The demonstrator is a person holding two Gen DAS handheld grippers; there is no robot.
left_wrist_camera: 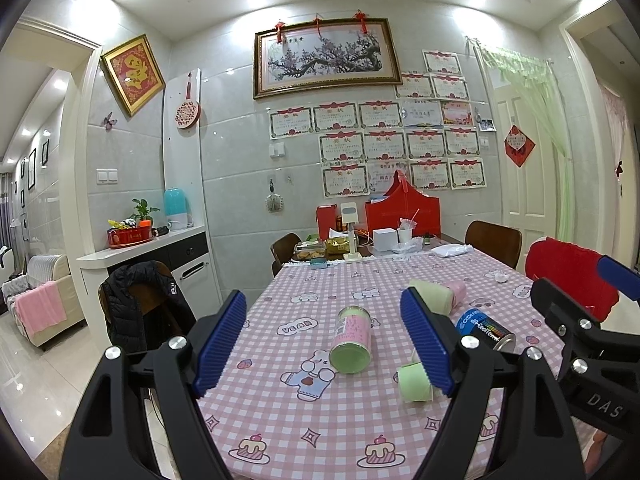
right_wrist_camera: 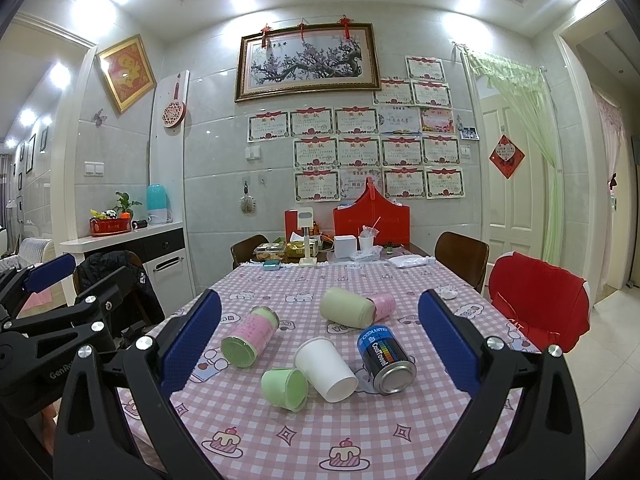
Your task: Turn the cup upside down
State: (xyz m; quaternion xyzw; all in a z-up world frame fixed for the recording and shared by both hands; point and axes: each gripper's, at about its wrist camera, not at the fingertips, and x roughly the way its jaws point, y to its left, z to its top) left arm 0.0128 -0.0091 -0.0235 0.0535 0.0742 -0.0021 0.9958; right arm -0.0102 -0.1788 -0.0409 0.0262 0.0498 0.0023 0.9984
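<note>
A white paper cup [right_wrist_camera: 326,369] lies on its side on the pink checked tablecloth [right_wrist_camera: 320,436], mouth toward me. A small green cup [right_wrist_camera: 285,389] lies on its side against it; it also shows in the left wrist view [left_wrist_camera: 414,382], partly behind a fingertip. My right gripper [right_wrist_camera: 320,344] is open and empty, held above the table with the cups between its blue pads. My left gripper [left_wrist_camera: 322,344] is open and empty, above the table's left part.
A pink-green canister [right_wrist_camera: 250,336], a blue-black can [right_wrist_camera: 386,360] and a cream-and-pink canister [right_wrist_camera: 354,307] lie on their sides. Boxes, a red bag [right_wrist_camera: 372,220] and clutter stand at the far end. Chairs surround the table; one has a red cover [right_wrist_camera: 538,300].
</note>
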